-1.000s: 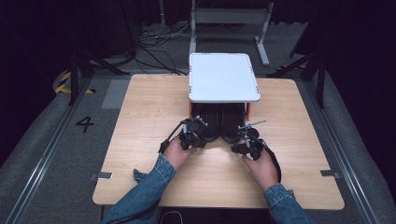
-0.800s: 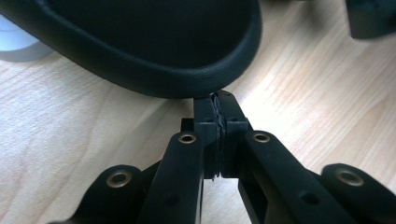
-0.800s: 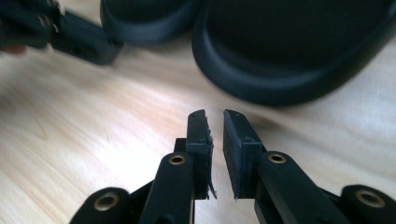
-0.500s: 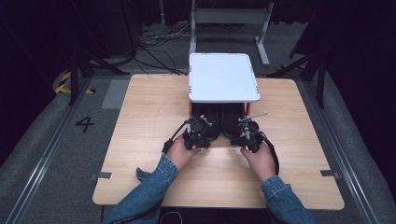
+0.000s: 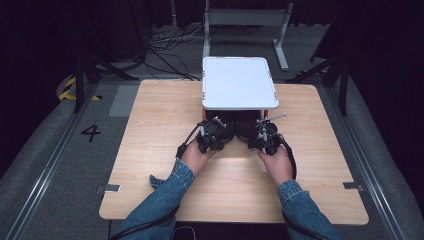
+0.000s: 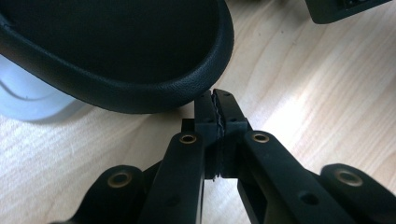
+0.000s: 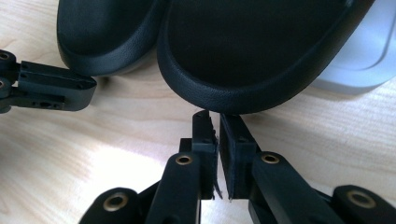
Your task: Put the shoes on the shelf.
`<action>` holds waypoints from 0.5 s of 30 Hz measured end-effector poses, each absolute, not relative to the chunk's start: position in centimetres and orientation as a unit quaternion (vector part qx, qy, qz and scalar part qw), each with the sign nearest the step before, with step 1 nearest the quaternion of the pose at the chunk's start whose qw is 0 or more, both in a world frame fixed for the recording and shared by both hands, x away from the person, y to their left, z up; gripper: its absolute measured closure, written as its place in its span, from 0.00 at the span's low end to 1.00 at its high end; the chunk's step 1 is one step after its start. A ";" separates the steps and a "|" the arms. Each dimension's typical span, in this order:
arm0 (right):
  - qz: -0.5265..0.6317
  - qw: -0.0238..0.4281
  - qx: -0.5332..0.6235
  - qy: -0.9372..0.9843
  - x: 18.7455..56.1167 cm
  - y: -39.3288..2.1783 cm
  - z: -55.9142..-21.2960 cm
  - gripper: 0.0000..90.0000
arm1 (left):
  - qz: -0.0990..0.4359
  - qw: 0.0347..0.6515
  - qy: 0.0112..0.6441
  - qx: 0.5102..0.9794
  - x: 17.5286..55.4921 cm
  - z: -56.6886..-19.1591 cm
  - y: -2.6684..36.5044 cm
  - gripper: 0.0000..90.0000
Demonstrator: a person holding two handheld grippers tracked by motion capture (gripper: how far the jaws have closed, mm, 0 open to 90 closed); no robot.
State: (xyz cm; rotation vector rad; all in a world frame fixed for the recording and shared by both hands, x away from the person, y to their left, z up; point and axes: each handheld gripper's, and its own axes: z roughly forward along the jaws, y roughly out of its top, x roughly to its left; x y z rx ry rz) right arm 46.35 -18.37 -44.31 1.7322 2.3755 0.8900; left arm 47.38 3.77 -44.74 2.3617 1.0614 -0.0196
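1. Wood table (image 5: 150, 125) in a dark room, with cables on the floor behind it; a white shelf (image 5: 239, 82) stands at the table's far middle.
2. Left gripper (image 6: 215, 100): the jaws are pressed flat together with nothing between them. Their tips butt against the rounded black rim of the left shoe (image 6: 116, 46), on the side away from the shelf.
3. Right gripper (image 7: 215, 119): the jaws are nearly together with a sliver of gap and hold nothing. Their tips meet the rim of the right shoe (image 7: 261, 46) in the same way.
4. Both shoes lie side by side, touching or nearly so, at the shelf's near edge. Their far parts are tucked beneath it and their near ends poke out toward the person.
5. Change: a second ago both grippers sat farther back from the shelf and more of each shoe showed in front of it. Now the hands are closer in and the shoes reach deeper beneath the white top.
6. Meaning: this looks like a closed-jaw push, sliding the pair under the shelf. I judge it well along, with a short stretch left.
7. Risk: the rims are rounded, so a tip could slip under or past a shoe and twist it off line.
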 end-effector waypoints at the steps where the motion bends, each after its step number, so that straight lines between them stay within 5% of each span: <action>1: 0.289 0.034 0.564 0.772 46.5 -18.4 -44.3 0.95 | -0.011 0.275 0.395 0.877 47.5 -44.8 3.8 0.99; 7: 0.297 0.036 0.570 0.765 46.7 -18.7 -44.5 0.94 | -0.009 0.282 0.388 0.877 47.3 -44.4 3.9 0.98; 9: 0.296 0.039 0.558 0.774 46.4 -18.7 -44.4 0.90 | -0.024 0.276 0.379 0.883 46.9 -44.1 4.0 0.86; 15: 0.305 0.061 0.526 0.791 45.0 -19.4 -42.4 0.82 | -0.015 0.303 0.372 0.877 45.0 -41.9 6.1 0.79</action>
